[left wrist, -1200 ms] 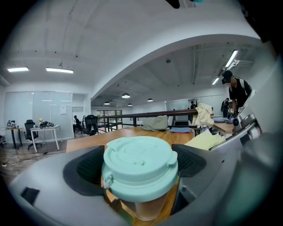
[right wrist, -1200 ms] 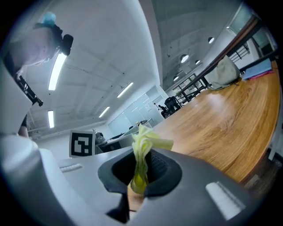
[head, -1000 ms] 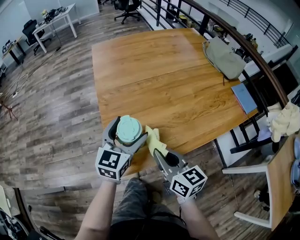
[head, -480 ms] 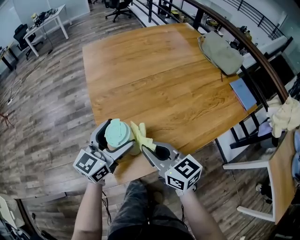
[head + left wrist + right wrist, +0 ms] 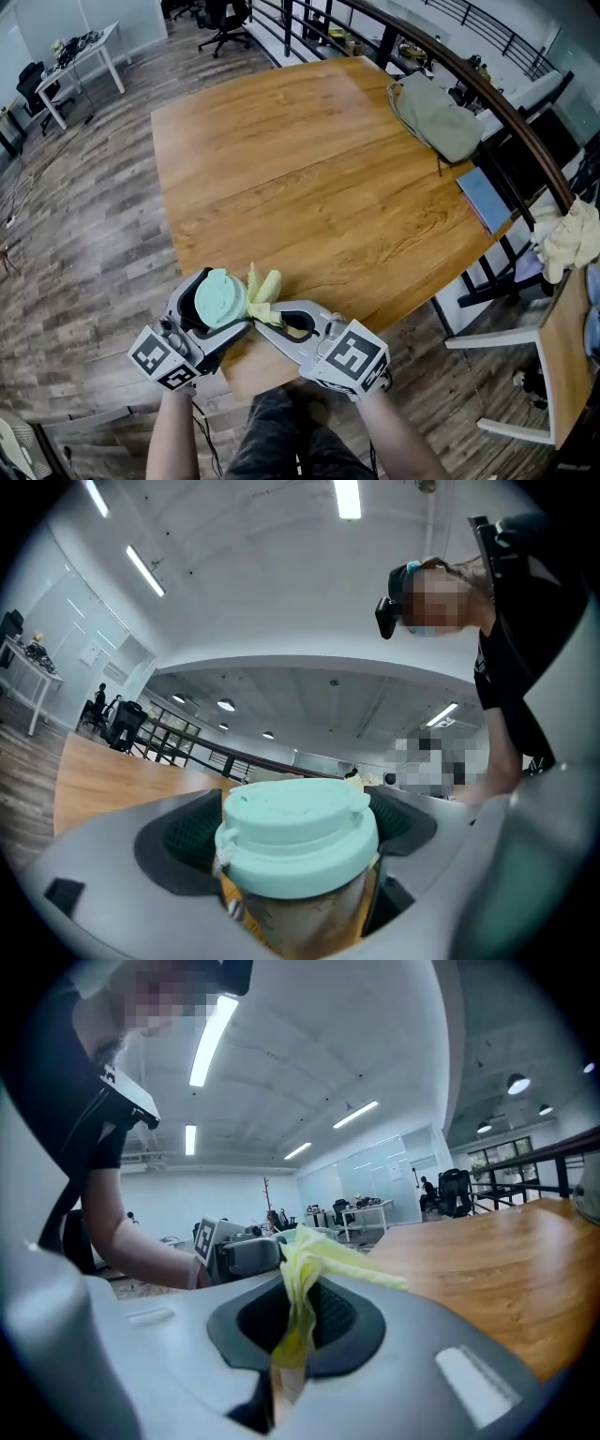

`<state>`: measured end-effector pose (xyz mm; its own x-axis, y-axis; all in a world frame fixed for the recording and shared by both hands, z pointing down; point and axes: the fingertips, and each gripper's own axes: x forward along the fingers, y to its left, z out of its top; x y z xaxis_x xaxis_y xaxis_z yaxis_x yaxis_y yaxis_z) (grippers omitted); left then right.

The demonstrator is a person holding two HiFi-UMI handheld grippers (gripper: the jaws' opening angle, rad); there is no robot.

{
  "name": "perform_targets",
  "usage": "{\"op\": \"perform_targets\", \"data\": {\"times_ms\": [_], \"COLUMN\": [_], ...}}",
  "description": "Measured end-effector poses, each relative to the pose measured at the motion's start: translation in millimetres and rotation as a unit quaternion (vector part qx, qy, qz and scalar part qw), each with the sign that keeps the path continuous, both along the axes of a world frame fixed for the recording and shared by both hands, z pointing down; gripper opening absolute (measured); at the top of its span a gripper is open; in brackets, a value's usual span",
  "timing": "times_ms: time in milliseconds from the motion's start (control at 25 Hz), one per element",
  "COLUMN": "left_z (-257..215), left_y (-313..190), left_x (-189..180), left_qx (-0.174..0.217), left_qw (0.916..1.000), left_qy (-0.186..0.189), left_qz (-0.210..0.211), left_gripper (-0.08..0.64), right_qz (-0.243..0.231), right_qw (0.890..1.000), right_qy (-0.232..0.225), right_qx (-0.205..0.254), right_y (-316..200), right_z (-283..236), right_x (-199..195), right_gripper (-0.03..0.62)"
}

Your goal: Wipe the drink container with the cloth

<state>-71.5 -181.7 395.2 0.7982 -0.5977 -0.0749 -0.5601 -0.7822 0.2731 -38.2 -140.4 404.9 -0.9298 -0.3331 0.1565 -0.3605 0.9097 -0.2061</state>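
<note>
Head view overhead, gripper views low, sharing table (image 5: 309,159)

A large wooden table (image 5: 309,178) fills the middle of the head view, standing on a grey plank floor (image 5: 75,244). Towards 2 o'clock on the table lies a slumped grey-green bag (image 5: 436,117). A flat blue book (image 5: 486,199) sits at the table's 3 o'clock edge. A dark railing (image 5: 487,94) curves behind them from 12 to 3 o'clock. At 11 o'clock stands a white desk (image 5: 80,56), and at 12 o'clock a black office chair (image 5: 223,11). At far 3 o'clock a rumpled cream bundle (image 5: 567,239) rests near a second wooden tabletop (image 5: 562,366). Strip lights (image 5: 349,497) run across the ceiling.
</note>
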Motion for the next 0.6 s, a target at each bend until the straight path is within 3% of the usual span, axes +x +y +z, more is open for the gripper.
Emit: {"op": "perform_targets", "data": {"times_ms": [240,600], "left_z": [0.1,4.1], "left_y": [-4.8,-5.4], "left_x": [1.0,-16.3], "left_qx": [-0.001,-0.013], "left_qw": [0.9998,0.999], "left_qy": [0.014,0.041], "left_qz": [0.014,0.014], "left_gripper": [0.471,0.472], "right_qz": [-0.006,0.003], "right_qw": [1.0,0.996], "right_qy": [0.007,0.021], "right_qx": [-0.021,-0.091], "right_y": [-5.3,13.7], "right_z": [15.5,71.4], "right_x": [1.6,3.2], "right_gripper": [0.023,0.023]}}
